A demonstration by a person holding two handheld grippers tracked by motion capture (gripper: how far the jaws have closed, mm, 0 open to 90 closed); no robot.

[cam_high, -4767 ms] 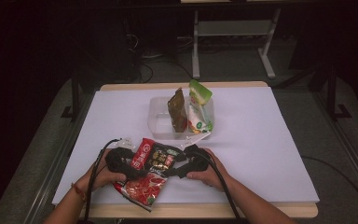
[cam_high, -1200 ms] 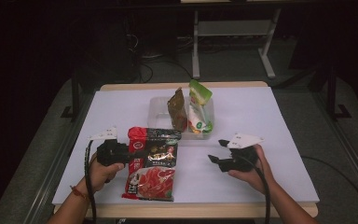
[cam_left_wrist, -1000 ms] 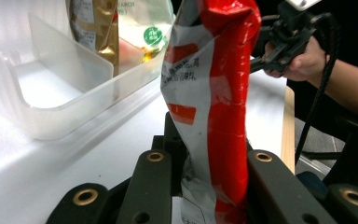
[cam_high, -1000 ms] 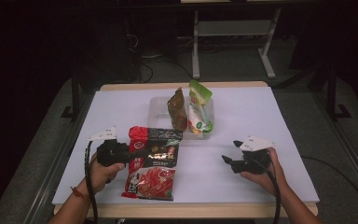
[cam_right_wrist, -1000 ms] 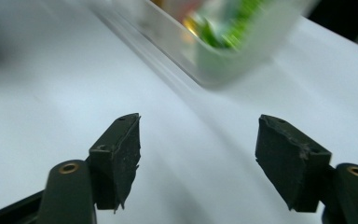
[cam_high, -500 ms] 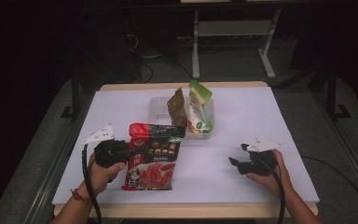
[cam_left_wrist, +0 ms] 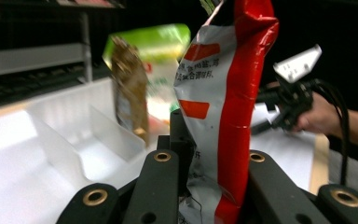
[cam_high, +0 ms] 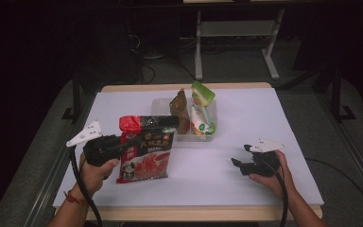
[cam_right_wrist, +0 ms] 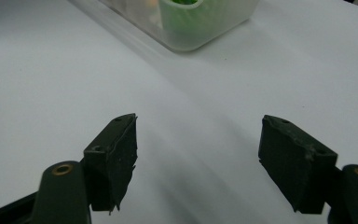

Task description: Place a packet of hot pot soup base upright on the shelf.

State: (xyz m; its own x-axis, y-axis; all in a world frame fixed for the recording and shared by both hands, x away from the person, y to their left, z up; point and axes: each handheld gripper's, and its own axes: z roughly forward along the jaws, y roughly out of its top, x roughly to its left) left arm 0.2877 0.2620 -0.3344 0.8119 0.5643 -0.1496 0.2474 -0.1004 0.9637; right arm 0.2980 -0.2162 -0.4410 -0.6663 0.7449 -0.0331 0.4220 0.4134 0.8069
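Two grippers. Left gripper point(cam_high: 131, 141) clamped on upper left edge of red-and-black printed foil pouch point(cam_high: 144, 150), which hangs raised above white table point(cam_high: 246, 118), just in front of clear plastic divided bin point(cam_high: 211, 124). Right gripper point(cam_high: 237, 164) spread wide, nothing between jaws, low over table, well apart from pouch. Brown packet point(cam_high: 180, 108) and green-white packet point(cam_high: 202, 109) stand upright in bin.

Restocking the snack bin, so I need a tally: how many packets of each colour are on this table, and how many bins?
Red packet: 1, held in the left gripper
Brown packet: 1
Green-and-white packet: 1
Clear bin: 1
Total: 4
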